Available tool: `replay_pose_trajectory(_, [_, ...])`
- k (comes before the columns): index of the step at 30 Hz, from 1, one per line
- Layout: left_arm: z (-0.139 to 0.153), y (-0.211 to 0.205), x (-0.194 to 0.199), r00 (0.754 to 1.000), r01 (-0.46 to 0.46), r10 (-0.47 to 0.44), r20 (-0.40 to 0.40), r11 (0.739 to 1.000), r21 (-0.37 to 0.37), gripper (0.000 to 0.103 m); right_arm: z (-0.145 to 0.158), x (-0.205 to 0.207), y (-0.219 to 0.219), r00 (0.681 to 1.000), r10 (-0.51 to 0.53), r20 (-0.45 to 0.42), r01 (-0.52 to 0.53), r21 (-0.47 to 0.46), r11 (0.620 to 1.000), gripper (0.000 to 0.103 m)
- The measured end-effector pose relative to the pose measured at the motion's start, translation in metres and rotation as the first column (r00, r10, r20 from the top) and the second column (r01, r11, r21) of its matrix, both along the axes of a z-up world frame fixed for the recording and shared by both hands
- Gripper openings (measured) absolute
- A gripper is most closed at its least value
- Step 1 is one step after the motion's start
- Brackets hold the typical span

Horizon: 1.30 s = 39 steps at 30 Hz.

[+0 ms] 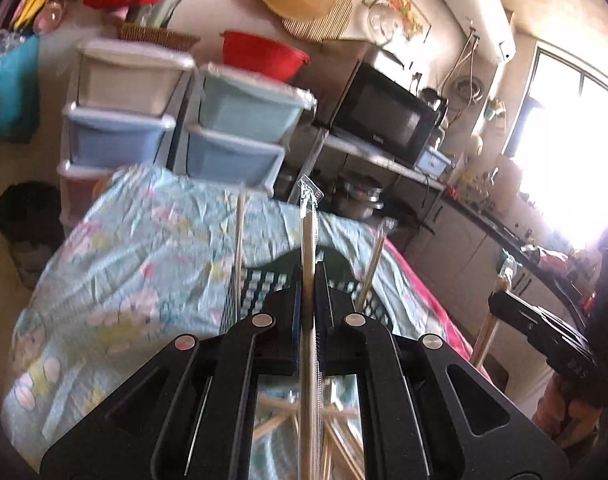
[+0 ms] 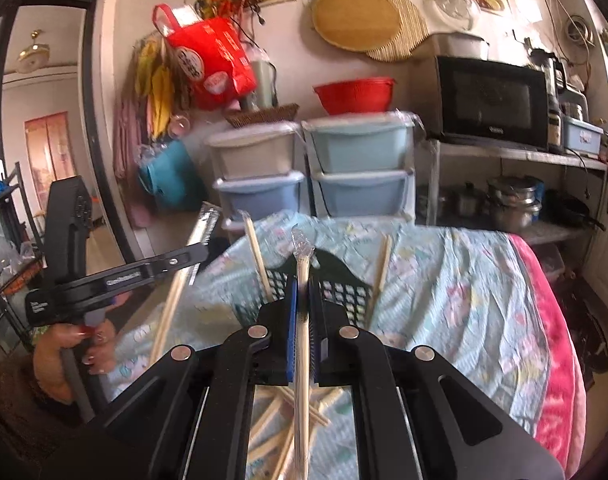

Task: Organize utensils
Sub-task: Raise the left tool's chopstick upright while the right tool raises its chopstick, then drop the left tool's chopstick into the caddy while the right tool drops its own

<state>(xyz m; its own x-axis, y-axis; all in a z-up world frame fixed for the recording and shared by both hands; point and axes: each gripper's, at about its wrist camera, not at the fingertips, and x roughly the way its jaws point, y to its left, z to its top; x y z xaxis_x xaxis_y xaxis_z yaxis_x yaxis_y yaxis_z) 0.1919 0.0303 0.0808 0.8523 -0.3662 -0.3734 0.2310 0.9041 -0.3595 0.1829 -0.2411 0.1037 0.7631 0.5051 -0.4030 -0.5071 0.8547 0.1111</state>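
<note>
Showing two wrapped chopstick pairs: one (image 1: pixel 309 280) pinched in the closed left claw (image 1: pixel 308 320), one (image 2: pixel 302 300) in the closed right claw (image 2: pixel 302 320), long axes pointing forward toward the black basket (image 2: pixel 340 288) just ahead on the cloth-covered surface (image 2: pixel 464 280).

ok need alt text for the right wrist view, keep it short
The right claw is shut on a plastic-wrapped pair of wooden chopsticks, above a dark latticed plastic basket on a pale blue floral cloth. More loose chopsticks lie below; the left claw holds another pair.
</note>
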Motion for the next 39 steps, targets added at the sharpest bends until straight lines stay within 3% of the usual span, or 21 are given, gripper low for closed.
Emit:
replay_pose_trajectory(15, [0.053,-0.006,0.016,0.984,-0.049,0.041,0.173,0.998,0.042,0.003,0.040,0.032,0.013,0.989,-0.022,0.144,0.014,0.053,0.998,0.006])
replay_pose_trajectory(24, [0.075,-0.017,0.038,0.939,-0.159,0.122,0.323,0.983,0.091,0.003,0.064,0.051,0.014,0.970,-0.046,0.238,0.025,0.089,0.996,0.006])
replay_pose_trajectory(30, [0.075,-0.026,0.058,0.922,-0.185,0.139,0.361,0.978,0.096,0.003,0.074,0.062,0.013,0.959,-0.055,0.279,0.024,0.114,0.993,0.006])
replay_pose_trajectory(39, [0.046,-0.040,0.077,0.904,-0.219,0.153,0.398,0.968,0.125,0.003,0.067,0.075,0.016,0.946,-0.081,0.314,0.044,0.122,0.992,0.006])
